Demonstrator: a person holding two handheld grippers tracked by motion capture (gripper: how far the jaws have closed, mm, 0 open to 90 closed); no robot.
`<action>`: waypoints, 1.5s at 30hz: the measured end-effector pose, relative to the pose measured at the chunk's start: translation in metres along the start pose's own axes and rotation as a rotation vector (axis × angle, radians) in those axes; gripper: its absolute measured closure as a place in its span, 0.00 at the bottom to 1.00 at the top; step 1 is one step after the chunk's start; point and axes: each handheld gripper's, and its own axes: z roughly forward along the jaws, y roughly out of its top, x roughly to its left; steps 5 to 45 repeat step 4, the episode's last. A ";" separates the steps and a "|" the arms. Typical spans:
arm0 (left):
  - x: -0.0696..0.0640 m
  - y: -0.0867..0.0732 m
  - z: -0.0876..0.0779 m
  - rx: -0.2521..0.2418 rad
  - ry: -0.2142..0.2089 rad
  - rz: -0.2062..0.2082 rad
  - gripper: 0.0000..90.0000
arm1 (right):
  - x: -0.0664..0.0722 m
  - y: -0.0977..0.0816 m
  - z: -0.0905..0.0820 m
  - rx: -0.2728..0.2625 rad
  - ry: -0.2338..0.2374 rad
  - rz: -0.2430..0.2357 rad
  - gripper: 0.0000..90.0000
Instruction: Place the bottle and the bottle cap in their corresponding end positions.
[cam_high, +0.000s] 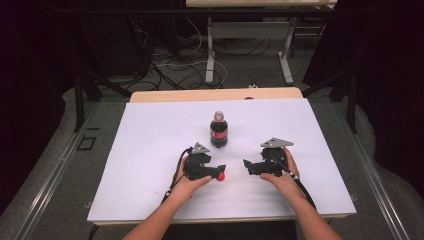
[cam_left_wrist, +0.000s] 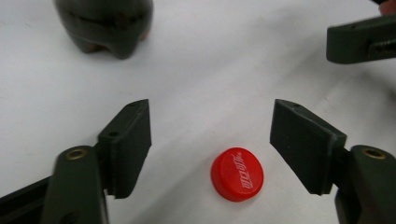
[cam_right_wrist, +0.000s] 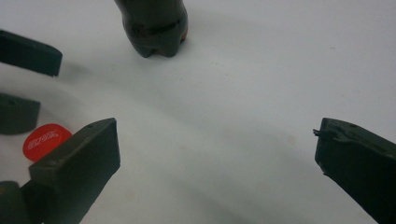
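Cap (cam_left_wrist: 237, 174), red, round, white lettering

A white tabletop (cam_high: 150, 150) lies open on most sides. One upright cola bottle (cam_high: 219, 130) stands near its middle, the only tall obstacle. From the bottle, the left tool (cam_high: 218, 172) sits at about 6 o'clock and the right tool (cam_high: 247, 165) at about 4 o'clock, tips facing each other across a narrow bare gap. A red bottle cap (cam_left_wrist: 237, 174) lies flat on the tabletop between the left tool's spread jaws, touching neither, with bare surface on both sides of it. The right tool's jaws stand wide with only bare tabletop between them. Broad free room lies at the bottle's 9, 12 and 3 o'clock.
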 end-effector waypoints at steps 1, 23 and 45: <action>0.004 0.002 -0.005 -0.001 0.007 0.007 0.27 | 0.000 0.000 -0.001 0.000 0.001 -0.003 0.00; 0.014 0.004 -0.020 -0.052 0.018 -0.004 0.26 | -0.001 -0.001 -0.003 -0.005 -0.005 -0.002 0.00; 0.014 0.004 -0.020 -0.052 0.018 -0.004 0.26 | -0.001 -0.001 -0.003 -0.005 -0.005 -0.002 0.00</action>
